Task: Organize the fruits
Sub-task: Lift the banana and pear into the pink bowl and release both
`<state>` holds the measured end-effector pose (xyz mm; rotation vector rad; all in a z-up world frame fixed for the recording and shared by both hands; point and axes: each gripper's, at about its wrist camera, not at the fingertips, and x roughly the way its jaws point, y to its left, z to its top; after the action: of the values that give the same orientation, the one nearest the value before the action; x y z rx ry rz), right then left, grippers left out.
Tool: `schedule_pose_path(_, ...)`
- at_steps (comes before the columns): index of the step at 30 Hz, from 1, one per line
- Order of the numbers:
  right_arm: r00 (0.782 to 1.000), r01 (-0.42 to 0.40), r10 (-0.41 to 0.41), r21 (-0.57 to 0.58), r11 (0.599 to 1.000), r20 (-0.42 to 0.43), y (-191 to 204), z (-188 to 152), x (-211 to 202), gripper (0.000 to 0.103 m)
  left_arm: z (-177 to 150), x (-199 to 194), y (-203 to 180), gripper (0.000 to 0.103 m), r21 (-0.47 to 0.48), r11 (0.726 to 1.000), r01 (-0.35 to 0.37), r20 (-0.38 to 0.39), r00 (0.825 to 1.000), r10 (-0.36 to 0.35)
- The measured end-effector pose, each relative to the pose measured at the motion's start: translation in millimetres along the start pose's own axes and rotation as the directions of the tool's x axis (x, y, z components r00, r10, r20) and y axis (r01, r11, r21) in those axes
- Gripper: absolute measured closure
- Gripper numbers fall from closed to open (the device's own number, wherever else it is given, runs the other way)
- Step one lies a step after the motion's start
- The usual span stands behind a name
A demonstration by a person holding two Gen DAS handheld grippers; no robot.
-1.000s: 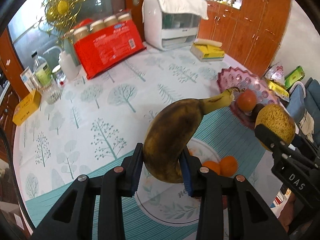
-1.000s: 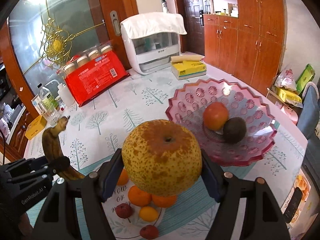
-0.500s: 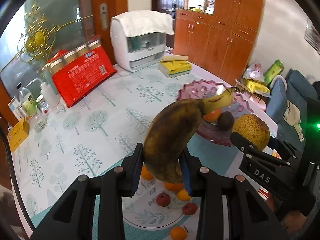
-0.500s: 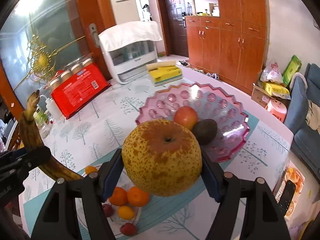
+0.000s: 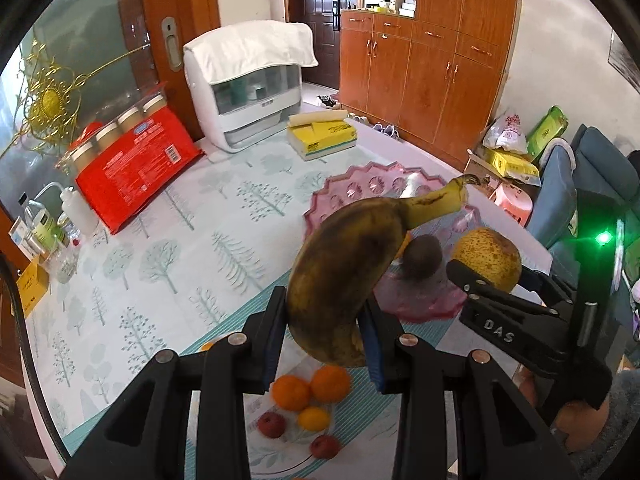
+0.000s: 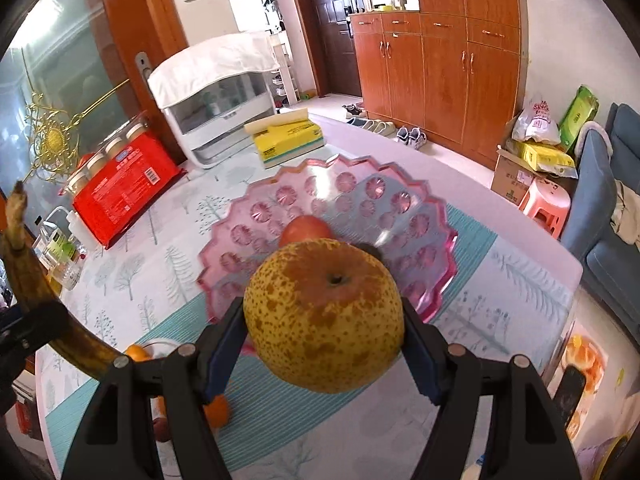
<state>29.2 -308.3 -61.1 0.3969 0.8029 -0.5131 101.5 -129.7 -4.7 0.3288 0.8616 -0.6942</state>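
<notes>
Above a tree-patterned tabletop (image 5: 168, 240), the left gripper (image 5: 324, 344) clamps a browned, overripe banana (image 5: 344, 280) while the right gripper (image 6: 324, 344) grips a speckled yellow pear (image 6: 324, 316), both held aloft near a scalloped pink glass bowl (image 6: 360, 196). A red fruit (image 6: 306, 228) and a dark one already sit inside; small oranges (image 5: 308, 390) and red fruits wait on a white plate (image 5: 280, 452), suggesting sorting is roughly midway.

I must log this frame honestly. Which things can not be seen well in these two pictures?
- Dark fruit in the pink bowl: right wrist view, almost all behind the pear.
- Orange fruit in the bowl: left wrist view, nearly covered by the banana.
- White plate: both views, cut by the grippers.
- Bottle labels at far left: too small.
</notes>
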Motion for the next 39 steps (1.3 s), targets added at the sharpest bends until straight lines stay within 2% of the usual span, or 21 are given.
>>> schedule_pose_path(6, 0.999, 0.032, -0.033, -0.039, 0.999, -0.012, -23.0, 31.2, 32.1, 0.030, 36.3, 34.8, -28.4, 0.070, -0.037, 0.999, -0.008, -0.027, 1.000, 0.007)
schedule_pose_path(12, 0.997, 0.068, -0.070, -0.074, 0.995, -0.022, -38.9, 56.3, 71.8, 0.030, 57.9, 88.9, -47.8, 0.070, -0.063, 0.998, -0.008, -0.109, 0.994, 0.001)
schedule_pose_path(16, 0.995, 0.074, -0.079, -0.094, 0.993, -0.058, -44.0, 62.3, 97.9, 0.030, 56.8, 127.0, -58.0, 0.070, -0.066, 0.998, -0.015, -0.203, 0.979, 0.001)
schedule_pose_path(20, 0.990, 0.069, -0.081, -0.107, 0.992, -0.118, -47.0, 62.4, 118.4, 0.030, 49.1, 162.2, -64.2, 0.070, -0.076, 0.997, -0.033, -0.291, 0.957, 0.010)
schedule_pose_path(22, 0.984, 0.057, -0.075, -0.117, 0.992, -0.160, -47.8, 60.9, 128.5, 0.030, 46.9, 169.4, -64.6, 0.070, -0.077, 0.995, -0.057, -0.300, 0.954, 0.031)
schedule_pose_path(25, 0.978, 0.030, -0.059, -0.147, 0.989, -0.198, -43.4, 59.3, 136.9, 0.029, 48.4, 177.2, -58.8, 0.070, -0.103, 0.993, -0.060, -0.311, 0.950, 0.025)
schedule_pose_path(29, 0.979, 0.033, -0.066, -0.168, 0.985, -0.192, -38.4, 59.9, 139.8, 0.029, 49.5, 183.6, -55.5, 0.068, -0.103, 0.991, -0.090, -0.319, 0.946, 0.052)
schedule_pose_path(30, 0.979, 0.029, -0.061, -0.163, 0.986, -0.196, -38.6, 60.9, 140.5, 0.029, 49.9, 182.9, -55.3, 0.065, -0.095, 0.990, -0.106, -0.318, 0.945, 0.071)
schedule_pose_path(32, 0.978, 0.022, -0.052, -0.146, 0.989, -0.203, -41.2, 61.9, 142.1, 0.029, 51.3, 181.2, -54.7, 0.048, -0.087, 0.990, -0.113, -0.310, 0.947, 0.081)
schedule_pose_path(33, 0.978, 0.013, -0.042, -0.138, 0.990, -0.204, -42.3, 62.0, 142.0, 0.029, 51.9, 179.2, -53.7, 0.034, -0.089, 0.989, -0.119, -0.303, 0.949, 0.087)
schedule_pose_path(34, 0.979, 0.008, -0.035, -0.136, 0.991, -0.203, -42.2, 62.5, 142.3, 0.029, 52.3, 176.0, -53.2, 0.028, -0.090, 0.988, -0.128, -0.289, 0.952, 0.097)
schedule_pose_path(39, 0.980, 0.004, -0.025, -0.111, 0.994, -0.196, -44.2, 63.6, 140.2, 0.029, 52.8, 167.7, -50.9, 0.024, -0.082, 0.985, -0.151, -0.276, 0.953, 0.123)
